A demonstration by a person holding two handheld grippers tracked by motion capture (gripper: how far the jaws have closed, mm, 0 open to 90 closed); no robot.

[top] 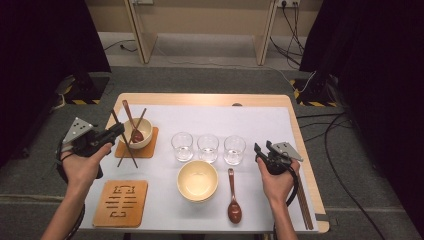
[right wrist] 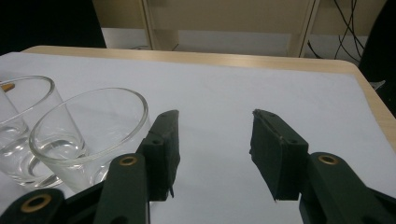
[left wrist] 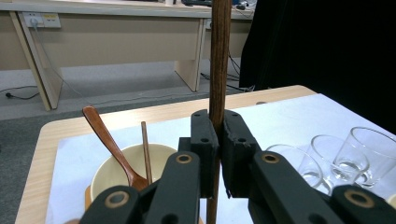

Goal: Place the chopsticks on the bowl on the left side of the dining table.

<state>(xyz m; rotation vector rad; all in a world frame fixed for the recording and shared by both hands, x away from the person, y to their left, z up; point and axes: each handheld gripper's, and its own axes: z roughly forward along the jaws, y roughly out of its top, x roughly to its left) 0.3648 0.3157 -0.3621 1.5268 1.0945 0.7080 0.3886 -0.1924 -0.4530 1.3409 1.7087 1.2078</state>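
Chopstick (left wrist: 219, 60) clamped in left tool (left wrist: 219, 140), pads pinching the stick about mid-length; in the left gripper view it stands near upright. In the high view that chopstick (top: 123, 138) runs diagonally, crossing a second chopstick (top: 132, 137) that leans in the small bowl (top: 146, 131). The small bowl sits on a wooden coaster (top: 149, 150) at 9 o'clock on the table (top: 200, 99), with a brown spoon (top: 131, 122) resting in it too. Left tool (top: 119, 131) is just at 9 o'clock of the bowl.

Step looks like laying the held chopstick into or across the small bowl beside its mate. To do it well: lower slowly, keep the stick clear of the spoon handle, bring the low tip down first, line it parallel with the other stick, release only once it rests.

Outward: a second coaster (top: 120, 203) with cut-out pattern at 7 o'clock, a larger empty bowl (top: 197, 180) at 6, another spoon (top: 234, 197) just right of it, three glasses (top: 208, 147) in a row at centre. Right tool (top: 262, 148) at 3 o'clock, jaws apart and empty, beside the nearest glass (right wrist: 88, 135), hovering over the white mat (right wrist: 224, 93). More chopsticks (top: 305, 205) lie along the table's right edge.
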